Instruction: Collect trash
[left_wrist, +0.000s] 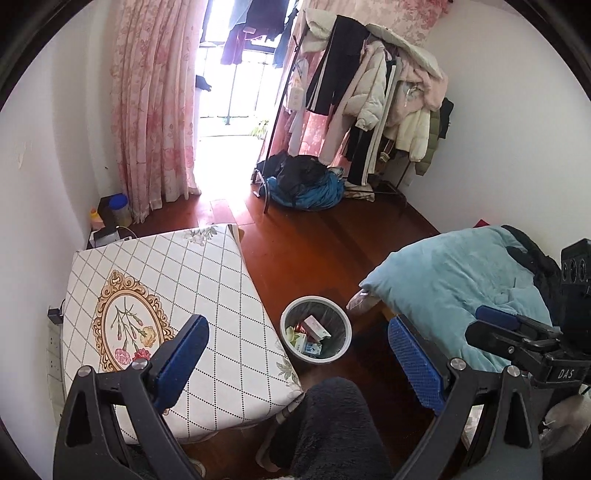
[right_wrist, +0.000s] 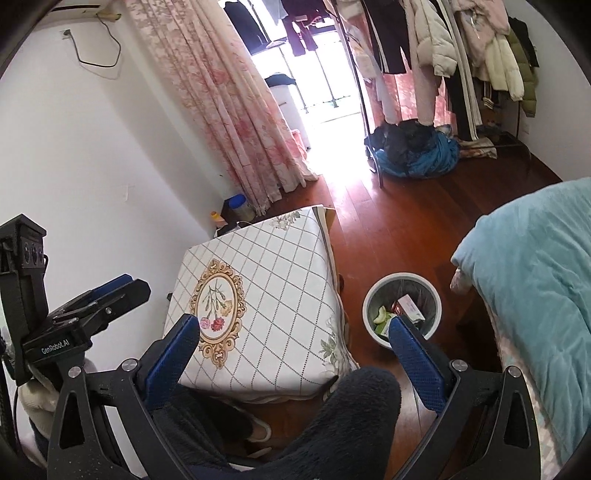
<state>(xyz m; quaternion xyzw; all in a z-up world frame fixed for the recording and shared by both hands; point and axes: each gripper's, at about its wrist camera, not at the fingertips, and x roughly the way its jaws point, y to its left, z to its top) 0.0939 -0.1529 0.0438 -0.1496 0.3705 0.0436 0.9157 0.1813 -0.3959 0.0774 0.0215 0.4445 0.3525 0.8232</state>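
The task is judged to be at or near its end. A small round bin (left_wrist: 316, 329) with a dark liner is seen standing on the wooden floor (left_wrist: 332, 240), between the tabletop (left_wrist: 177, 280) with its diamond-patterned cloth and the bed covered by a light blue blanket (left_wrist: 461, 280). Inside the bin several pieces of trash (left_wrist: 312, 334) are already gathered: a pinkish carton, a small blue-and-white pack and something pale green, which cannot be identified more closely. From the right wrist view the same bin (right_wrist: 402, 306) is seen just past the right fingertip, with the cartons lying in it.

The left claw (left_wrist: 297, 347) is held wide, with nothing between its blue pads, and hangs above the person's dark fleecy knee (left_wrist: 332, 424). The right claw (right_wrist: 295, 347) is likewise spread wide and carries nothing.

On the tabletop no loose litter is seen; only the printed cloth shows. The stretch of floor around the bin also appears free of scraps. A jar and bottles (left_wrist: 114, 212) in the far corner and a heap of clothes (left_wrist: 303, 182) under the rack look like household goods, not rubbish. Whether litter remains outside the views cannot be told.
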